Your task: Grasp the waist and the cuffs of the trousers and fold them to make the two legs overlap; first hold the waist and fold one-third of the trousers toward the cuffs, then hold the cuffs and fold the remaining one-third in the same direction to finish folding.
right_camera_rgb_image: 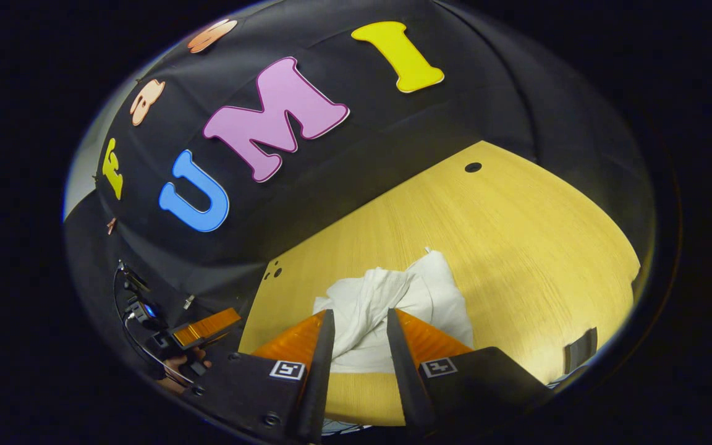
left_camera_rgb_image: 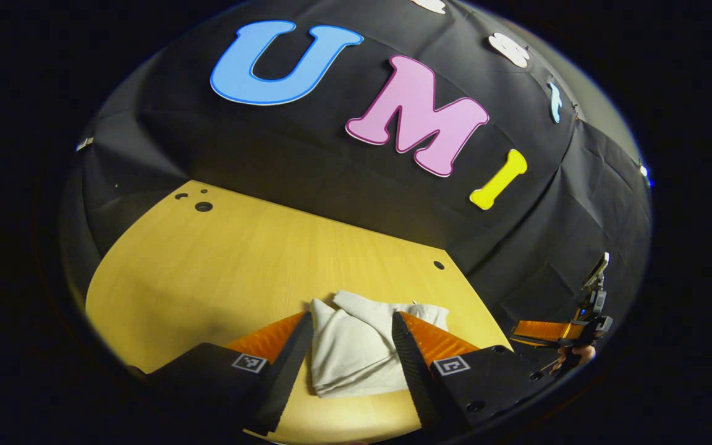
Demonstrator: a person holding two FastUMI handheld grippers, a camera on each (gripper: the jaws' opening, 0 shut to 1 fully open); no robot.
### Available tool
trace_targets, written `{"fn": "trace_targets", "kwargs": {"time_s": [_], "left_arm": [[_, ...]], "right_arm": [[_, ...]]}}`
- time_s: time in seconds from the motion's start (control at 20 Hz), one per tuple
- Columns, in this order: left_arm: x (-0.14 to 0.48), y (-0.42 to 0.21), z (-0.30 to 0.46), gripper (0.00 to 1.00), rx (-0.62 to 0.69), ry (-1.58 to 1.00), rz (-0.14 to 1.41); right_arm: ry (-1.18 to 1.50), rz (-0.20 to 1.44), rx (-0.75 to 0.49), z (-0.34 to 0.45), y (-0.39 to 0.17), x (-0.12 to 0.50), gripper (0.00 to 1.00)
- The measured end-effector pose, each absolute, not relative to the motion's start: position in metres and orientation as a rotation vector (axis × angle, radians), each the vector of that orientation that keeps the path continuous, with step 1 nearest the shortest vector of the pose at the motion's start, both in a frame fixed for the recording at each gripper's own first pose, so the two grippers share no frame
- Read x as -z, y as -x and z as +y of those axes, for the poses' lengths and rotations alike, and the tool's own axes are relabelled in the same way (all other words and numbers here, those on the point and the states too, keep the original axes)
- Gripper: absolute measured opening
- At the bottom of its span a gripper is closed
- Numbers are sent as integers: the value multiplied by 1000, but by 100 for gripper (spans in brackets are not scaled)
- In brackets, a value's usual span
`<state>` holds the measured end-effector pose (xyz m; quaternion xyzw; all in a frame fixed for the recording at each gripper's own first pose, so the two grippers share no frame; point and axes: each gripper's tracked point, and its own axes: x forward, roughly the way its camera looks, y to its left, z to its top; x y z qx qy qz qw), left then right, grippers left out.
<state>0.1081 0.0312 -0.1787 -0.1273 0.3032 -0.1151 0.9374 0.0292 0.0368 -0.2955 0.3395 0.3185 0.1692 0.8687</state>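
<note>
**Folded trousers seen between open fingers**

We judge the folding near its end — the off-white cotton trousers [left_camera_rgb_image: 362, 352] lie as a compact, slightly rumpled bundle on the pale yellow wooden table [left_camera_rgb_image: 220, 259]. To finish well, we would press the top layer flat and square the edges without dragging it. The left gripper [left_camera_rgb_image: 352, 353] and right gripper [right_camera_rgb_image: 360, 343] each stand spread wide and hold nothing — the bundle lies just ahead, framed between their fingers.

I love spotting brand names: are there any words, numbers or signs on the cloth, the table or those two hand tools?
No words or numbers can be read.
Left gripper and right gripper: square black-and-white code markers, patterns, not text.
Crumpled white cloth trousers, yellow wooden table: no print visible.
</note>
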Motion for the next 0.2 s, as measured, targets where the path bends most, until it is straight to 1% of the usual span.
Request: {"fn": "trace_targets", "kwargs": {"time_s": [0.2], "left_arm": [[181,-99,44,83,206,274,626]], "right_arm": [[-683,664,-337,30,-26,299,53]]}}
